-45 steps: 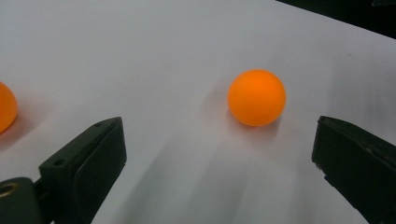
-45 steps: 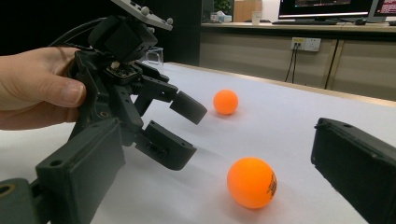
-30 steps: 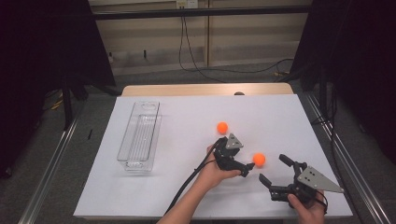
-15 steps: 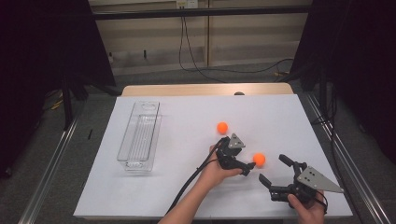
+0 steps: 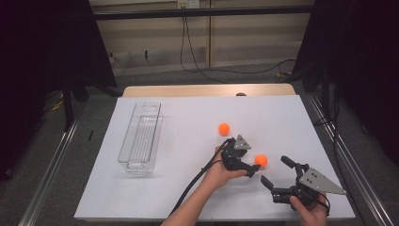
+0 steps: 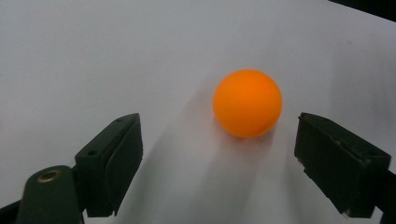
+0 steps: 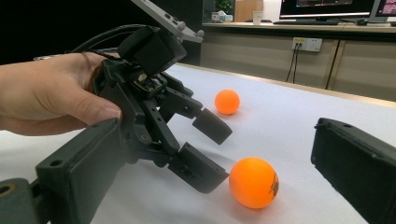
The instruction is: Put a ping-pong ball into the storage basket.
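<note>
The left gripper (image 5: 251, 165) is hovering low over the white table (image 5: 291, 122), reaching in from the person's left hand (image 5: 221, 172) toward the near ball (image 5: 261, 160). Its jaws have just been closing in, but they are standing apart now, and the left gripper view is showing the near ball (image 6: 247, 103) lying on the sheet between them and slightly ahead, with clear gaps on both sides, so neither pad is touching it. From the right gripper view, the left gripper (image 7: 205, 149) is angling downward with its 2 jaws spread, the near ball (image 7: 254, 182) sitting just beside the lower jaw tip.

The right gripper (image 5: 277, 176) is resting near the front right corner of the table, held in the right hand (image 5: 310, 207), its jaws gaping wide with nothing between them. It is pointing left and far, toward the near ball, a little way off from it.

The far ball (image 5: 224, 128) is lying in the open, farther back and a little left of the near ball, apart from both grippers; the right gripper view is catching it (image 7: 227, 101) behind the left gripper. Over on the left side of the table, a clear tray (image 5: 139, 139) is sitting lengthwise, well apart from the balls.
</note>
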`<action>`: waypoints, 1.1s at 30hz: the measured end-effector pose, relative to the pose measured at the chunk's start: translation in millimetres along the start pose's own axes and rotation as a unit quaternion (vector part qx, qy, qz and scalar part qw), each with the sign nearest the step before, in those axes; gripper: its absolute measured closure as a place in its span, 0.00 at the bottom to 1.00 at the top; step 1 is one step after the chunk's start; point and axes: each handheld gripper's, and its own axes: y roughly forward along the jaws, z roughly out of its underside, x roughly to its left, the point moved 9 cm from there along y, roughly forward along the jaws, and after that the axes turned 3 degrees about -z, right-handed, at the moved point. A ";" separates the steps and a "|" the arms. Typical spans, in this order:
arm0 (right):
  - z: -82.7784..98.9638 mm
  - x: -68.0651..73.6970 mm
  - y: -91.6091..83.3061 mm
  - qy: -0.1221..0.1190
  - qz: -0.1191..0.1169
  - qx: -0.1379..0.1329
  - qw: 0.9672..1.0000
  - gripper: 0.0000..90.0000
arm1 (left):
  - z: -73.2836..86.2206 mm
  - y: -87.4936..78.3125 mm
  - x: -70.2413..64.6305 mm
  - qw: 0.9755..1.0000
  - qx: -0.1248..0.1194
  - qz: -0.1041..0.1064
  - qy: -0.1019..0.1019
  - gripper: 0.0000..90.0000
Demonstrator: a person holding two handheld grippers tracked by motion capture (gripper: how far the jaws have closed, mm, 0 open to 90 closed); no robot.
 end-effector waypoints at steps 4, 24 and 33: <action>0.0 -0.3 -0.2 0.001 0.000 0.000 1.000 0.02 | 0.7 3.4 -0.6 1.000 0.011 -0.001 0.009 0.21; 0.7 0.4 0.1 0.001 -0.003 0.002 1.000 0.02 | -2.9 15.1 -7.1 1.000 0.020 0.006 0.022 0.37; 0.2 -0.4 -0.5 0.004 -0.001 0.000 1.000 0.02 | -6.9 20.9 -11.0 0.999 0.023 0.010 0.025 0.40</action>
